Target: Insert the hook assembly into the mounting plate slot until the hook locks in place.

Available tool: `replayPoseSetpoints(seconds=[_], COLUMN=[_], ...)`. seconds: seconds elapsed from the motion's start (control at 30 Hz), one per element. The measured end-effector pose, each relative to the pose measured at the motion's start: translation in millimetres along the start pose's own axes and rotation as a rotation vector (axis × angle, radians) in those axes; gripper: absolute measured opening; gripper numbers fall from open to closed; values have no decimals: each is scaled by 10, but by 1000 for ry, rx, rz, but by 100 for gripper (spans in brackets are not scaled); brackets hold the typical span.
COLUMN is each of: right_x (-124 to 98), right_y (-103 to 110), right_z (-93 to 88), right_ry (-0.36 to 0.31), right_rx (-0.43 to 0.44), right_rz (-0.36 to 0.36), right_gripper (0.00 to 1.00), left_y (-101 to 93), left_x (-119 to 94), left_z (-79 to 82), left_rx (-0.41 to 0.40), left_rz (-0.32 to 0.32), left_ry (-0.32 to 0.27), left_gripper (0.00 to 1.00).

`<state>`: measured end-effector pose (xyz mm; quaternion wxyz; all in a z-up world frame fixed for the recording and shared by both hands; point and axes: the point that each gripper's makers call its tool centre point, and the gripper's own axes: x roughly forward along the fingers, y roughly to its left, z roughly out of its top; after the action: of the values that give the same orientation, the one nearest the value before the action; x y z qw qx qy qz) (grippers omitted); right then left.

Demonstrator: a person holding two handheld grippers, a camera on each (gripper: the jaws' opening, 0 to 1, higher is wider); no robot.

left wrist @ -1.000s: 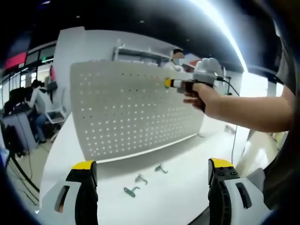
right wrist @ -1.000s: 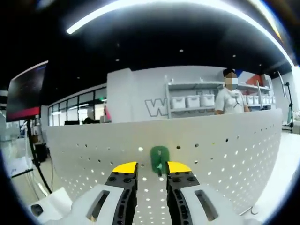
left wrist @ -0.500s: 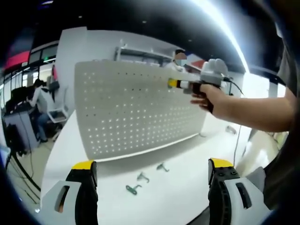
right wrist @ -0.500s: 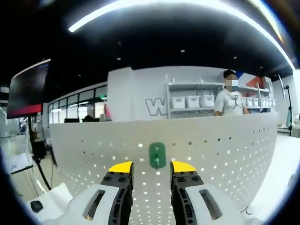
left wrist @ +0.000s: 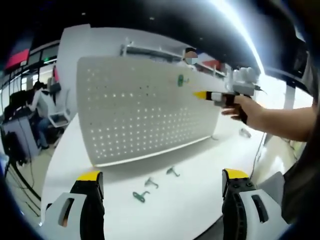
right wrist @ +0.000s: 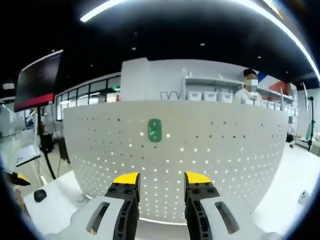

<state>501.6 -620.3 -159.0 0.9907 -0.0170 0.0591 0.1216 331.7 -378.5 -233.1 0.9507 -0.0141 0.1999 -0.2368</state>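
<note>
A white pegboard (left wrist: 145, 110) (right wrist: 175, 160) stands upright on a white table (left wrist: 190, 200). A green hook (left wrist: 181, 80) (right wrist: 154, 130) hangs on it near the top edge, free of any gripper. My right gripper (right wrist: 161, 178) is open with nothing between its fingers, held back from the board below the green hook. In the left gripper view it (left wrist: 201, 94) hovers right of the hook, held by a person's hand (left wrist: 250, 111). My left gripper (left wrist: 162, 175) stands wide open over the table's near edge. Three loose hooks (left wrist: 140, 195) (left wrist: 151, 183) (left wrist: 172, 171) lie on the table before the board.
People sit at desks at far left (left wrist: 40, 107), and another person (right wrist: 248, 92) stands behind the board by shelving with bins. A small dark object (right wrist: 40, 195) lies on the table left of the board. Another small piece (left wrist: 244, 132) rests on the table at right.
My right gripper has let go of the green hook, opened and drawn back from the board. The hook stays hanging near the board's top.
</note>
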Motion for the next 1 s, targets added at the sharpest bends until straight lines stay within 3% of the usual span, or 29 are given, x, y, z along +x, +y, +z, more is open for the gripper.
replayPoseSetpoints(seconds=[0.57, 1.0], right_x=[-695, -1240], right_y=[27, 467], right_z=[-771, -1262], right_ry=[174, 300], right_rx=[-37, -42], right_rz=[57, 199], right_gripper=[36, 34], left_y=[-76, -168], left_x=[8, 34], left_z=[-152, -362], left_rx=[16, 22], left_rz=[-19, -53], left_ry=[41, 112], left_gripper=[100, 100])
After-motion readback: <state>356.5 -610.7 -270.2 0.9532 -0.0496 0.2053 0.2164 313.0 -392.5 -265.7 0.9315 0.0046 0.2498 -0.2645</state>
